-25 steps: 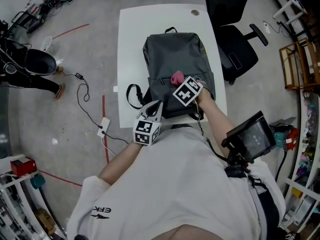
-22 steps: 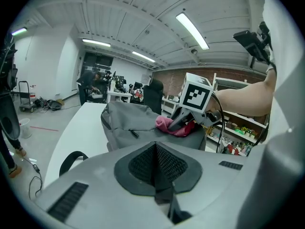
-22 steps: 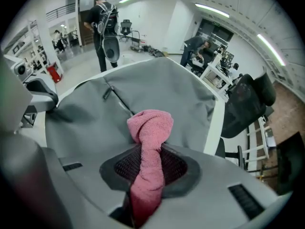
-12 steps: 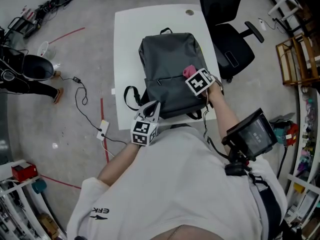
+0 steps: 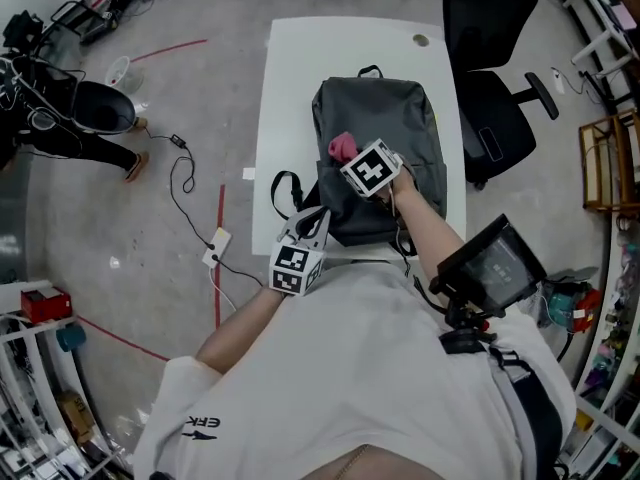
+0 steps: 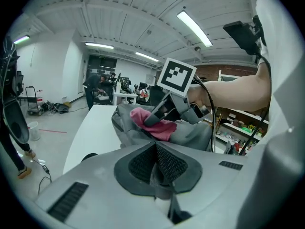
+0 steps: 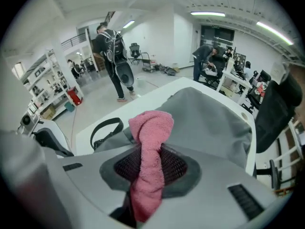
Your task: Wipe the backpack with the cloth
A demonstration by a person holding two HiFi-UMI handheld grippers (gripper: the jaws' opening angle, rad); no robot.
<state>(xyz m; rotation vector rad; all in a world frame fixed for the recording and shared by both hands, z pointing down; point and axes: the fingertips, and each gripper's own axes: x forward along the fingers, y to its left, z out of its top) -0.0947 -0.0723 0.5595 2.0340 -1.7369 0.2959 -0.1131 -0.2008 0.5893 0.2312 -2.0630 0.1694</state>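
Right hand-held gripper (image 7: 151, 162) clenched on one pink cloth (image 7: 150, 122) atop one backpack (image 5: 382, 108); left hand-held gripper (image 6: 156, 160) clenched, empty.

The dark grey backpack (image 5: 385, 118) lies flat on the white table (image 5: 290, 88), handle toward 12 o'clock, with a strap looping out at 8 o'clock. The pink cloth (image 5: 342, 147), bunched into a roll, presses on the backpack's 9 o'clock side, pinched in the right gripper (image 7: 148, 162).

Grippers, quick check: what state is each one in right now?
Left gripper: shut, holding nothing.
Right gripper: shut on the pink terry cloth, which lies on the dark grey fabric backpack.
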